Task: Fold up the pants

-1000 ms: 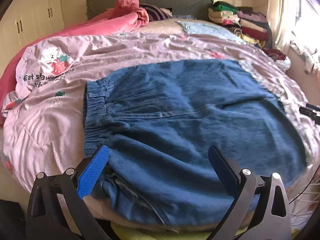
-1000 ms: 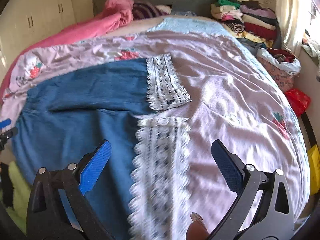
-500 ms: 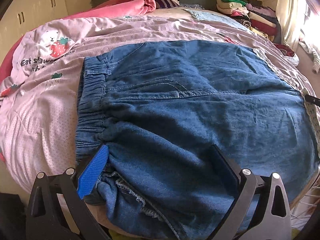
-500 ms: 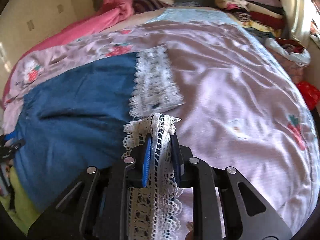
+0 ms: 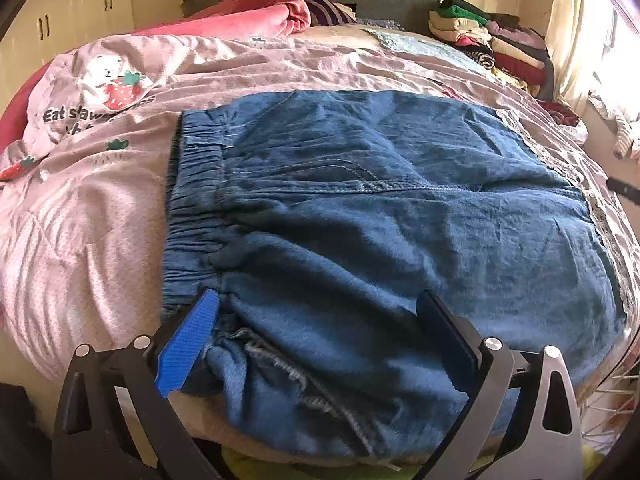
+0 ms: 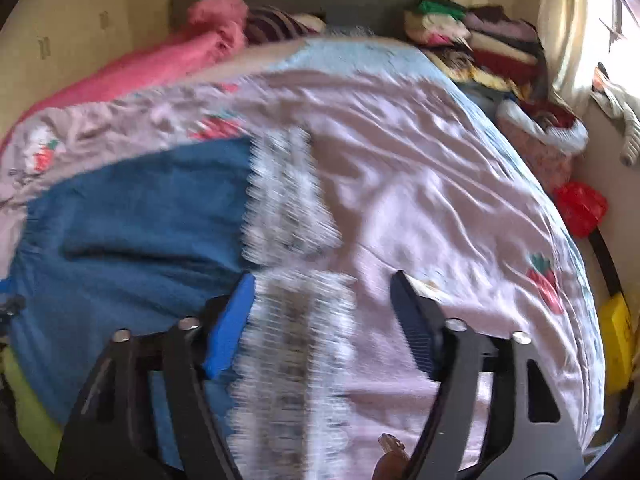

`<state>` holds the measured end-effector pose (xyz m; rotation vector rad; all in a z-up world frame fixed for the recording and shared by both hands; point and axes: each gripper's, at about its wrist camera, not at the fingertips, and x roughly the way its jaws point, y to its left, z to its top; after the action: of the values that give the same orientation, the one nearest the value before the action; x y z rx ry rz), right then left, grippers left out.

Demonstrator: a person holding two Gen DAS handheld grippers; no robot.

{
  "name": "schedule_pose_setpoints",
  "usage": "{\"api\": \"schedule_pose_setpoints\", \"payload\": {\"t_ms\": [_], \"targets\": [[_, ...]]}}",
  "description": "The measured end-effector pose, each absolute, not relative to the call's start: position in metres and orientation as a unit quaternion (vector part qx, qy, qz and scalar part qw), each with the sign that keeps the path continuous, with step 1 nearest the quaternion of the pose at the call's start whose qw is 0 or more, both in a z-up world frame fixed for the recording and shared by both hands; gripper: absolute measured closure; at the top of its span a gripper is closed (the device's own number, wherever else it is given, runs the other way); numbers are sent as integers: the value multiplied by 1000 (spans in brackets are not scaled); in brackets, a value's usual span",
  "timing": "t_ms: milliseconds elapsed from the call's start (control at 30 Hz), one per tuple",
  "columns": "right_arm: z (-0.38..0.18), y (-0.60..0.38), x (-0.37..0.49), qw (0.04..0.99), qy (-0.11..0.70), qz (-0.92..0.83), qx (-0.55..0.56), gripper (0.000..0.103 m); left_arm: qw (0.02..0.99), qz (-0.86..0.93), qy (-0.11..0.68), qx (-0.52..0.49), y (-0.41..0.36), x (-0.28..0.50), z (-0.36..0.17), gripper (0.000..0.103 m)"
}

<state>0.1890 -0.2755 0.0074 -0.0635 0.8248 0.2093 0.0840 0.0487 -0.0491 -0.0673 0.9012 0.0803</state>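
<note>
I judge the blue denim pants with white lace hems (image 5: 384, 216), spread flat on the pink bed quilt (image 5: 100, 216), soft and limp; I'd grip waistband and hem. My left tongs (image 5: 318, 326) gape over the waistband corner; my right tongs (image 6: 322, 306), just reopening, straddle the lace unpinched.

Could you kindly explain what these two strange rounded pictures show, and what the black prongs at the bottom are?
A person holds a two-finger gripper in each hand; a fisheye camera on each looks along its fingers. One picture shows the left gripper open over the waistband end of blue denim pants lying on a pink quilt. The other, blurred, shows the right gripper above the lace hem; its jaws have just been opening, with the lace between them but no longer pinched. Nothing is held.
</note>
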Motion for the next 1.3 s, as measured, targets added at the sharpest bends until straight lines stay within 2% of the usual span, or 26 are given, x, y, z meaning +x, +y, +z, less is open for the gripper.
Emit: {"api": "schedule_pose_setpoints", "payload": {"t_ms": [200, 300, 400, 533, 633, 867, 1300], "targets": [[-16, -199, 187, 877, 432, 209, -42, 33, 896, 50, 440, -40, 65, 74, -53, 4], [-50, -177, 194, 856, 472, 203, -54, 33, 892, 54, 447, -48, 72, 71, -58, 4], [-61, -176, 196, 857, 475, 194, -49, 29, 886, 47, 455, -81, 84, 69, -65, 4], [-40, -179, 192, 865, 457, 206, -30, 28, 891, 48, 440, -102, 94, 60, -51, 4], [-16, -173, 186, 877, 427, 217, -18, 22, 903, 55, 412, -107, 102, 54, -29, 4], [19, -145, 192, 884, 391, 255, -25, 18, 915, 85, 382, -98, 122, 53, 6, 4], [60, -68, 228, 872, 349, 337, -69, 15, 913, 111, 381, -91, 162, 109, 45, 4]]}}
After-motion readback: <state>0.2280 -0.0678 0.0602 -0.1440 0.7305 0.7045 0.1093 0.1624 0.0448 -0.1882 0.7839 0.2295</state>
